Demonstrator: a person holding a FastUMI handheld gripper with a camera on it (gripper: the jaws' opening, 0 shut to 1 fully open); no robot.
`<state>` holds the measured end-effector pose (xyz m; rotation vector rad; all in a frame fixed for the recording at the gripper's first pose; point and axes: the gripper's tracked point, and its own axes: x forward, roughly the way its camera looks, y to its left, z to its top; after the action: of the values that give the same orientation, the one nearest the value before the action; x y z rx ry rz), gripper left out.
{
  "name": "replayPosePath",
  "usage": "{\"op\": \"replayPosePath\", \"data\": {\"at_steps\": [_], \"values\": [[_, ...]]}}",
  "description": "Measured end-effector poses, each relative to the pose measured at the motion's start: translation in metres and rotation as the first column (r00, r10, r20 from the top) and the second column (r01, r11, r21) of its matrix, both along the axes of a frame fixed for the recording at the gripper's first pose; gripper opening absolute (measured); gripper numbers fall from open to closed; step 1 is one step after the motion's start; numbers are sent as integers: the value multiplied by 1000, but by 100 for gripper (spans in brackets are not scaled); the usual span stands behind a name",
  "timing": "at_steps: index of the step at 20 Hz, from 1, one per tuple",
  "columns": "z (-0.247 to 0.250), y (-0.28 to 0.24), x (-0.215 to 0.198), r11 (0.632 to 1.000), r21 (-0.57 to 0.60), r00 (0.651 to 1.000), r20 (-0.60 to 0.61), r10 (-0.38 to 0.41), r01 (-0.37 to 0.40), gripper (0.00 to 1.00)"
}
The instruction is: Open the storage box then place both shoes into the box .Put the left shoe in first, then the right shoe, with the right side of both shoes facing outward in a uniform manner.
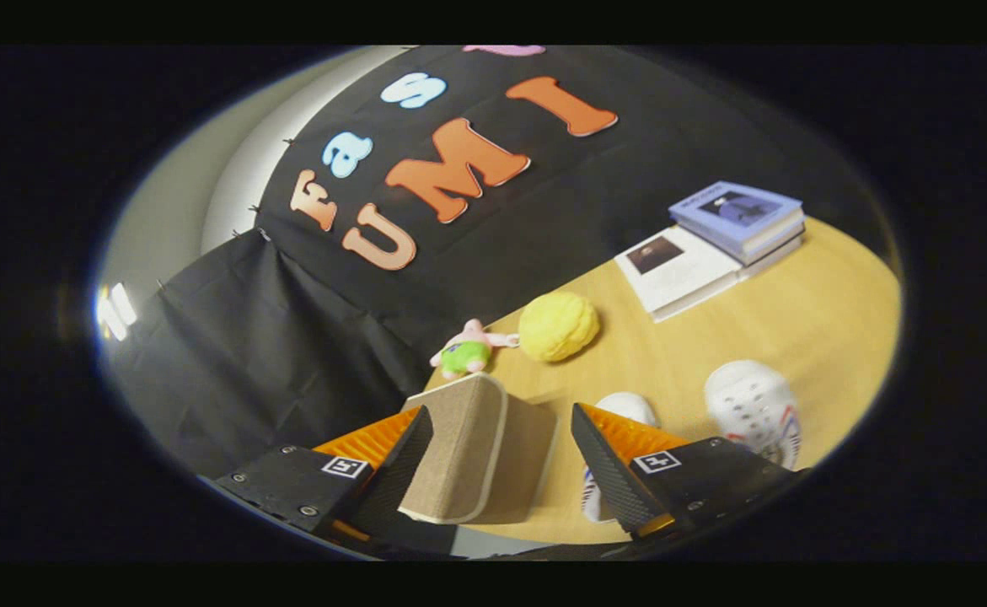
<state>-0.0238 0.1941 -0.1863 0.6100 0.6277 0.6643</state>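
1. We see the gripper (501,455) with its fingers spread wide; the left finger lies against, or just beside, the storage box (468,451) (contact cannot be confirmed), while the right finger stands clear of it, so nothing is clamped.
2. The storage box stands between the fingers at the near edge of the wooden table (796,329). Its beige, fabric-like panel with a pale rim looks stiff yet light; we judge the rim of the lid to be the best place to take hold.
3. We cannot tell whether the box is open, and its interior is hidden.
4. Both white shoes lie outside the box: one shoe (624,409) partly behind the right finger, the other shoe (750,405) just beyond it. We expect them to be light and soft-walled, best gripped at the collar or heel.
5. Beyond lie a yellow ball (558,326), a plush toy (468,350) and stacked books (716,244).
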Motion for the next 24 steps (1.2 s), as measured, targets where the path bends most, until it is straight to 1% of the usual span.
{"op": "replayPosePath", "data": {"at_steps": [4,7,11,14,15,17,18,20,22,24], "values": [[-33,37,-13,992,74,985,-126,115,-106,98],[-47,64,-26,971,179,955,-220,199,-161,98],[-69,82,-26,957,241,926,-298,230,-161,98],[-82,91,-27,955,245,910,-335,243,-165,98],[-79,95,-29,949,269,904,-342,255,-166,98],[-65,102,-33,923,345,889,-350,296,-172,98],[-65,105,-35,918,357,884,-353,306,-175,98],[-64,105,-40,908,375,877,-352,326,-187,98],[-48,103,-42,881,437,875,-339,345,-178,97],[-47,95,-44,876,450,874,-341,346,-172,95]]}}
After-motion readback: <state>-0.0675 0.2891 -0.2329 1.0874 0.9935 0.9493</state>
